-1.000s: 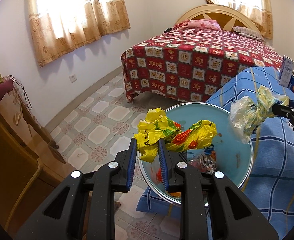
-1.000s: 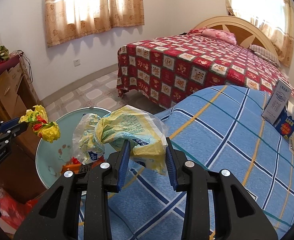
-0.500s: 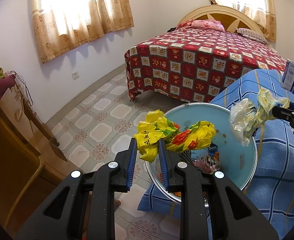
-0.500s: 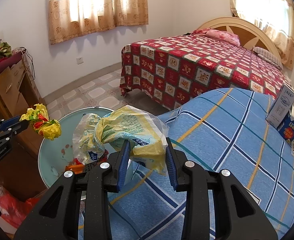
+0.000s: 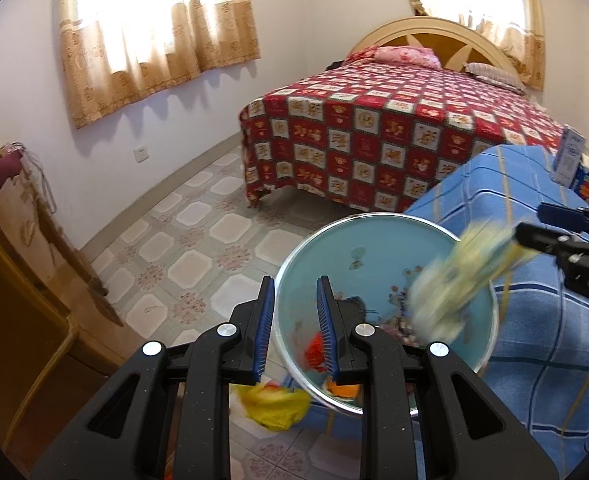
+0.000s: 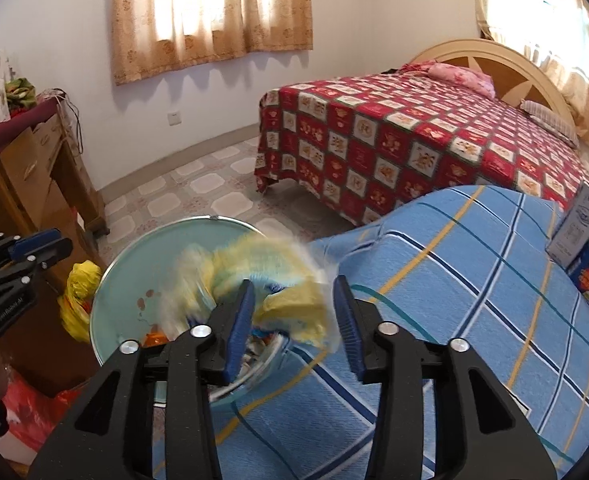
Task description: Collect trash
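Left wrist view: my left tool [image 5: 294,285] hangs over the near rim of the pale blue bin [image 5: 354,248]. Its jaws are set narrow and there is nothing between them. The yellow and red wrapper [image 5: 272,404] sits below that tool, outside the bin's rim on the side away from the blue plaid cloth [image 6: 474,280]. I cannot tell whether it is resting on anything.

In the right wrist view, my right tool [image 6: 294,280] has just been opening and its jaws now stand about half wide. The pale yellow plastic bag [image 6: 262,264] is between them, loose and blurred, above the bin's edge nearest the cloth. Red and orange scraps [image 5: 316,354] lie at the bin's bottom.
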A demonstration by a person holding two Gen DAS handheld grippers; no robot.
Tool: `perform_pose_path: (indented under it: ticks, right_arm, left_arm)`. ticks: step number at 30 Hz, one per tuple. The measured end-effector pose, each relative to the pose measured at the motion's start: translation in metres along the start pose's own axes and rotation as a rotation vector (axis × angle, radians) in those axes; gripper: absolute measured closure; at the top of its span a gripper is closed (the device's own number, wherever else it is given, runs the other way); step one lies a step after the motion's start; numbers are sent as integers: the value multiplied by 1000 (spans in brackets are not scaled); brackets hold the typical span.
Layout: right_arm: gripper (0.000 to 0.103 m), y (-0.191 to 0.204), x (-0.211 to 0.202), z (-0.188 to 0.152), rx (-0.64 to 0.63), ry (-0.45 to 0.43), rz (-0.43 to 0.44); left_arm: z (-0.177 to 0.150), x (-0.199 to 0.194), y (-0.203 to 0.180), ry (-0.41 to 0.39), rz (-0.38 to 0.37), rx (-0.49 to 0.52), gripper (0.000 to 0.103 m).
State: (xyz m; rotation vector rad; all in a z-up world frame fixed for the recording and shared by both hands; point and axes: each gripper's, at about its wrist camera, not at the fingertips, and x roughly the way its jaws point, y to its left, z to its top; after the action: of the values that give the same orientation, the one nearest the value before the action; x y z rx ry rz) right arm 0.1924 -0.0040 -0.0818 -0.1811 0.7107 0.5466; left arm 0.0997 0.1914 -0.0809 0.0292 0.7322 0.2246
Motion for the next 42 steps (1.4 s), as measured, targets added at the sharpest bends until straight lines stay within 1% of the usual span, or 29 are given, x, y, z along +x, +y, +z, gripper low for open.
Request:
perform_pose_path:
  ticks: [1,3,5,6,7,8,10,14,16,21,22,25,34,42]
  right_arm:
    - [40,0,-2,-1,4,-10,3]
    - [35,2,-3,-2,4,-12,4]
    - [34,3,-6,-4,11,-16,-1]
    - [31,2,-8,-5,20,-19,-1]
    - [30,-1,-12,-7,31,-25,-6]
    - [30,-1,-14,-8,35,-27,-12]
    - [30,-3,-24,-12,42,-38,-42]
    - [28,-14,-48,-23,61,-71,-88]
    - [25,-20,-62,-28,76,-94,-104]
    - [22,-35,-104,-45,125,-177,-157]
    - [21,-39,-108,-47,130,-183,-160]
    - [20,-46,-123,-52,147,-203,-180]
    - [19,-60,-151,-62,182,-234,-210]
    - [19,-63,-158,-65,193,-241,-221]
  left_arm:
    - [0,-1,-3,-4,-8,4,66]
    - [0,-5,-5,-23,-9,1,47]
    - [1,-10,-6,-40,-10,1,47]
    - [2,-12,-6,-47,-7,-2,44]
    - [3,-16,-5,-61,4,-7,34]
    - [3,-20,-5,-75,13,-10,31]
    - [5,-25,-7,-89,19,-6,31]
    - [8,-36,-16,-103,-7,-10,29]
    - [9,-47,-21,-124,-19,-17,23]
    - [14,-76,-38,-184,-62,7,19]
    - [14,-81,-41,-193,-69,12,17]
    - [15,-92,-52,-214,-88,29,15]
    - [14,-110,-73,-241,-125,70,11]
    - [13,-113,-76,-242,-129,70,8]
